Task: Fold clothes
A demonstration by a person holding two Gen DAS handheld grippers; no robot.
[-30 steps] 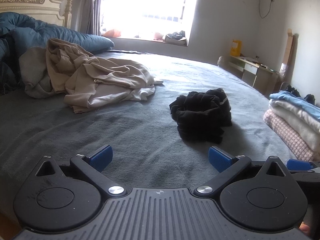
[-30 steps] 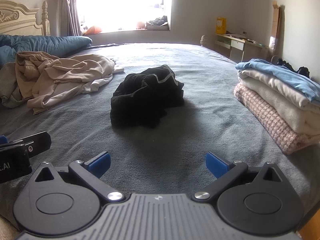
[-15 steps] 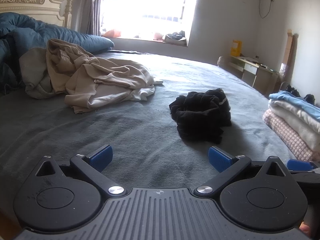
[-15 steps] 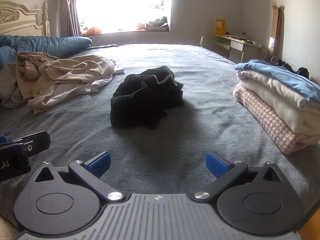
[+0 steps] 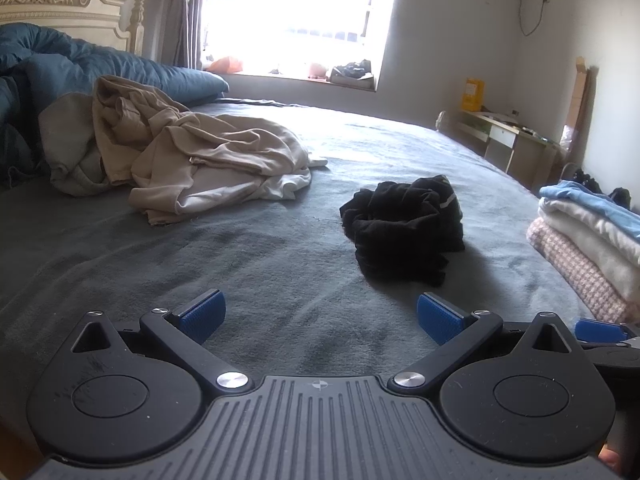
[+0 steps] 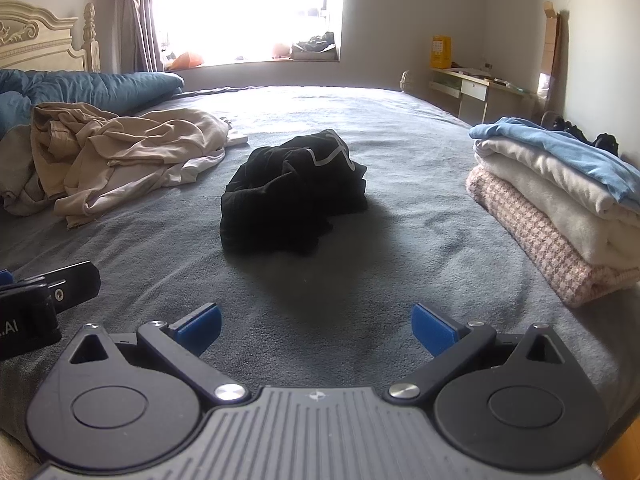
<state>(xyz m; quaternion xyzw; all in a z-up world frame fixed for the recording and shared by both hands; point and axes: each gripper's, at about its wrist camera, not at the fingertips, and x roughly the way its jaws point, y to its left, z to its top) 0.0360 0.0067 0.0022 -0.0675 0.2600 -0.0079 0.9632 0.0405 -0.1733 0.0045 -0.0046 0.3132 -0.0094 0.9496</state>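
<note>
The left gripper (image 5: 320, 316) hovers low over the near edge of a grey bedspread (image 5: 248, 256), its blue-padded fingers spread wide with nothing between them. The right gripper (image 6: 316, 326) hangs just beside it at about the same height, its jaws equally wide apart and empty; one blue pad of it shows at the right edge of the left wrist view, and the black tip of the left tool pokes in at the left edge of the right wrist view. A crumpled black garment (image 6: 292, 196) with a thin pale stripe lies in a heap on the bedspread, ahead of both tools and apart from them: almost straight in front of the right gripper, and ahead and to the right of the left one (image 5: 404, 228). Neither tool touches it. Farther back on the left sprawls an unfolded pile of beige clothes (image 5: 200, 160), partly over a grey piece, with a dark blue duvet (image 5: 80, 68) bunched behind it below a cream carved headboard (image 5: 60, 0). On the right side of the bed sits a neat stack of folded clothes (image 6: 560, 200): a pink checked piece at the bottom, cream in the middle, light blue on top. A bright window (image 6: 248, 8) fills the far wall, and a small desk (image 6: 472, 88) stands to the right.
</note>
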